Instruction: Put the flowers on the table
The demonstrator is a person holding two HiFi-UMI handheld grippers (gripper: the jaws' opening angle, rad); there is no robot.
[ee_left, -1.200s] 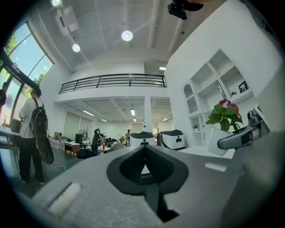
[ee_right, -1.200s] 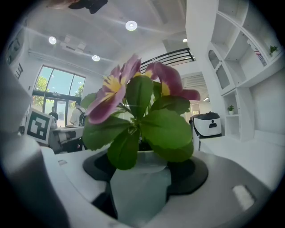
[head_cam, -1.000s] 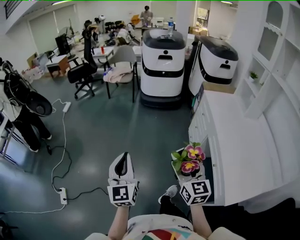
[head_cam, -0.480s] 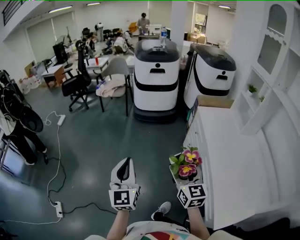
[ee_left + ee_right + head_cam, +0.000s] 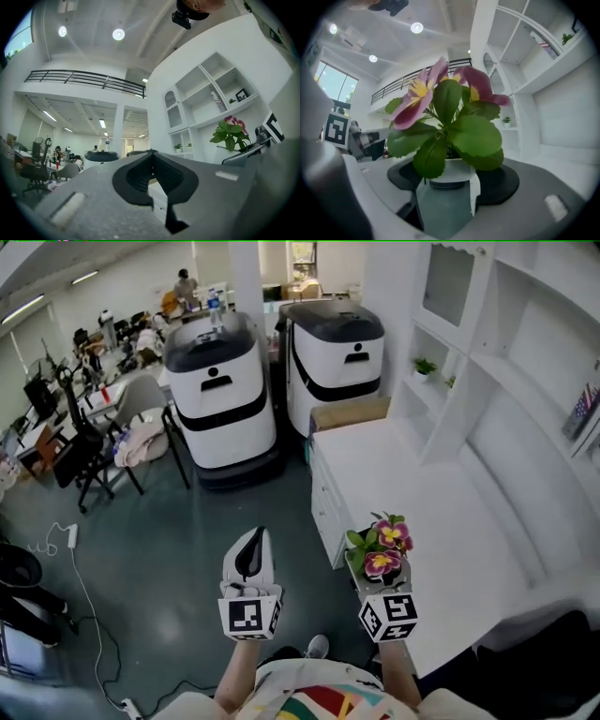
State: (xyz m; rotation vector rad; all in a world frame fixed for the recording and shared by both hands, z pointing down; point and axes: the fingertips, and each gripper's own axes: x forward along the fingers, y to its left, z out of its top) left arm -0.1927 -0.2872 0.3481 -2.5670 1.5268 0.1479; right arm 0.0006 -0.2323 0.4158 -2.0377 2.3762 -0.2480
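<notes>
R tongs [image 5: 448, 186] gripping flowers [image 5: 451, 123], L tongs [image 5: 154, 165] closed

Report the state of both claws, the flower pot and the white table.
flower pot: upright, held, not yet set down.
right claw: shut on the flower pot.
left claw: shut, empty.
white table: flower pot not yet on it.

No legible text, labels, brands, numbers or signs in any view
</notes>
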